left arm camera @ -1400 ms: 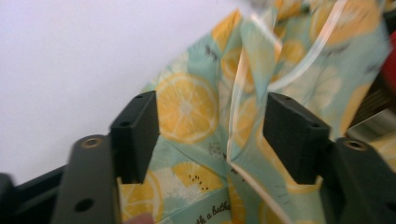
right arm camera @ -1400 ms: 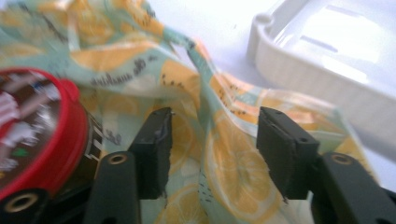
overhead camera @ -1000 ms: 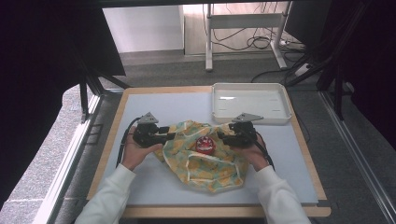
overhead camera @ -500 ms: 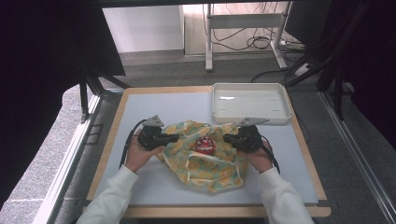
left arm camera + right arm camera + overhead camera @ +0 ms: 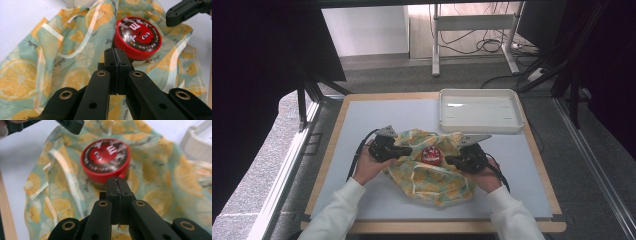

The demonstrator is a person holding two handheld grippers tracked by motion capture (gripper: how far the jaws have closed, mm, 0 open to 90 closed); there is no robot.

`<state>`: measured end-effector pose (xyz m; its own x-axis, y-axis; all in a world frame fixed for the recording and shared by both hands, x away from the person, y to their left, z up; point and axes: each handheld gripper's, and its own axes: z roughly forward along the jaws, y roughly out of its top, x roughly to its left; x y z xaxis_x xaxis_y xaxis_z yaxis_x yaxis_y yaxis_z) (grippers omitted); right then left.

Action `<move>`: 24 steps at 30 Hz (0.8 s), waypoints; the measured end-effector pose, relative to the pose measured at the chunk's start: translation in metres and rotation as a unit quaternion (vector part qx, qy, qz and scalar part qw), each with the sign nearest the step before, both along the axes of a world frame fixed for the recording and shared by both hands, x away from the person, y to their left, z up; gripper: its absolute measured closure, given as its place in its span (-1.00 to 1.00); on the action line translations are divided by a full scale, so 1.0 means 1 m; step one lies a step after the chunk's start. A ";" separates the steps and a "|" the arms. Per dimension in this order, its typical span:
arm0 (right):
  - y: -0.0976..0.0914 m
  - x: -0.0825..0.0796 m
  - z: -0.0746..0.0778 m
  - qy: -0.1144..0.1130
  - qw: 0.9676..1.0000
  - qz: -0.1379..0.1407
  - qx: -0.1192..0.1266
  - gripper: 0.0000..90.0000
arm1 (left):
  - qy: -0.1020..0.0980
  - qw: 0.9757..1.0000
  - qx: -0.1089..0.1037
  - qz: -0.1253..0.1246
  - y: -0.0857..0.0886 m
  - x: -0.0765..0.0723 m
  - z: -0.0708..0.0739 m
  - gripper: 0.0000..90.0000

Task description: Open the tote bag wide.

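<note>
Lying centre frame on thin lemon-print cloth [image 5: 432, 175]: round red glossy tin [image 5: 430, 155], lid showing M&M's character, "m". Left gripper [image 5: 115, 56], right gripper [image 5: 117, 185]: jaws just closed, pressed together, empty.

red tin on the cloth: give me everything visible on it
The red tin is a low round can with a lid printed with a brown ring, a red cartoon candy face and small lettering around the edge. It looks like painted metal or plastic; which, I cannot tell. The lid is on. It sits flat, slightly tilted, on the crumpled lemon-print cloth near the middle of the table. Both grippers point at it from either side with jaws shut; whether they touch it is unclear.
</note>
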<state>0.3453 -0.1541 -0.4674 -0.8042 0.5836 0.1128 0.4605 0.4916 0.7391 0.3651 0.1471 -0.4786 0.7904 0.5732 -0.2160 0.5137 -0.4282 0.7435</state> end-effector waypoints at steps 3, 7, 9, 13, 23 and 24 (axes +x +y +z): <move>0.003 -0.004 -0.005 0.006 1.000 0.013 -0.010 0.98 | 0.013 1.000 0.001 -0.004 -0.005 0.002 -0.004 1.00; 0.008 -0.007 -0.010 0.011 1.000 0.022 -0.018 0.98 | 0.026 1.000 0.007 -0.004 -0.012 0.005 -0.010 1.00; 0.011 -0.008 -0.012 0.015 0.999 0.026 -0.021 0.98 | 0.029 1.000 0.011 -0.003 -0.014 0.007 -0.014 1.00; 0.018 -0.011 -0.019 0.023 0.999 0.038 -0.030 0.98 | 0.035 0.999 0.022 -0.002 -0.019 0.010 -0.021 1.00; 0.034 -0.028 -0.033 0.042 0.995 0.080 -0.034 0.98 | 0.050 0.998 0.033 0.014 -0.022 0.022 -0.037 1.00; 0.035 -0.029 -0.034 0.043 0.995 0.081 -0.033 0.98 | 0.051 0.998 0.035 0.016 -0.023 0.023 -0.037 1.00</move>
<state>0.3162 -0.1195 -0.5012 -0.8777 0.4548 0.1512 0.4313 0.6118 0.6631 0.3878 0.1246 -0.5160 0.7470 0.6146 -0.2535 0.6000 -0.4589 0.6554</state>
